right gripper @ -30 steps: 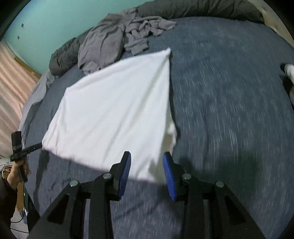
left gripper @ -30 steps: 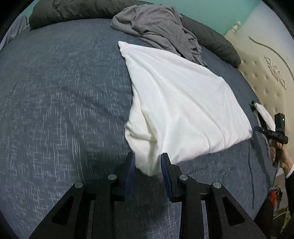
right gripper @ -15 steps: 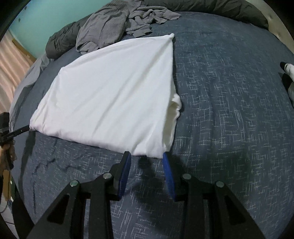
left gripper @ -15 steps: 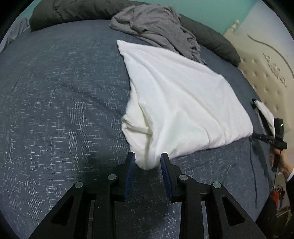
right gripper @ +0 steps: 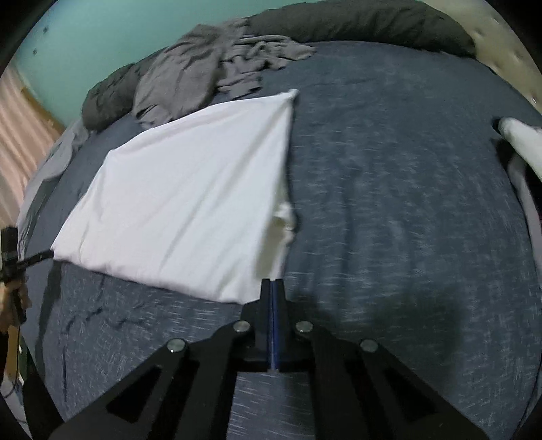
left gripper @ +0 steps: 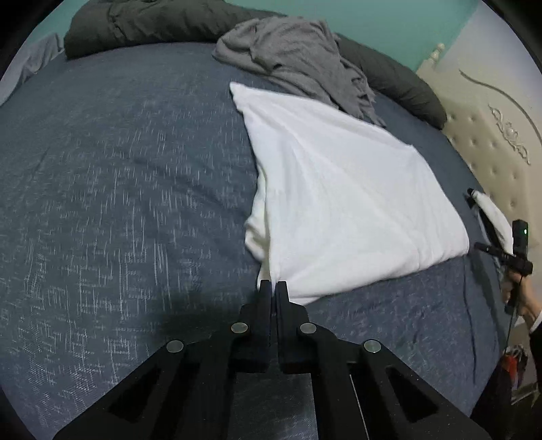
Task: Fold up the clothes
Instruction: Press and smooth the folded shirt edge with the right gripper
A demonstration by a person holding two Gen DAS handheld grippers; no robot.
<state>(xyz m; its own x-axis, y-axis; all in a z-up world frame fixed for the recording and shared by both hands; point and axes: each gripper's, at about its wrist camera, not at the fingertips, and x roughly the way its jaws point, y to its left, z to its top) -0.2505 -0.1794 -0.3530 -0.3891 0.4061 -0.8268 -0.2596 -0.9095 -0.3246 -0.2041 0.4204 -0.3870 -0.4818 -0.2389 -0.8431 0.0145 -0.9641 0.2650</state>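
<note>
Left gripper [left gripper: 272, 283]: jaws clenched, pinching the near corner of the white garment [left gripper: 345, 199]. Right gripper [right gripper: 272, 282]: jaws also closed, thin blue pad line visible between them, tips on the garment's near-right corner [right gripper: 189, 199]; fabric meets the tips, so it reads as a pinch on the cloth.

Garment lies mostly flat on the dark blue bedspread [left gripper: 118, 189], folded into a rough quadrilateral, with a loose bunched layer sticking out along one side edge.

Left wrist view only: cream tufted headboard [left gripper: 491, 142] at far right, plus a person's hand [left gripper: 520, 291] holding a black handle at the right edge. A white item [left gripper: 491, 213] lies near the bed's right edge; can't tell what it is.

Right wrist view only: pinkish curtain [right gripper: 20, 128] at far left, a hand [right gripper: 13, 291] with a black device at the left edge, white sock-like item [right gripper: 521, 138] at far right.

Both views: crumpled grey clothes [left gripper: 291, 57] beyond the garment's far edge, touching or overlapping it, and a dark rolled duvet [right gripper: 355, 23] along the far side against the teal wall [right gripper: 84, 37].
</note>
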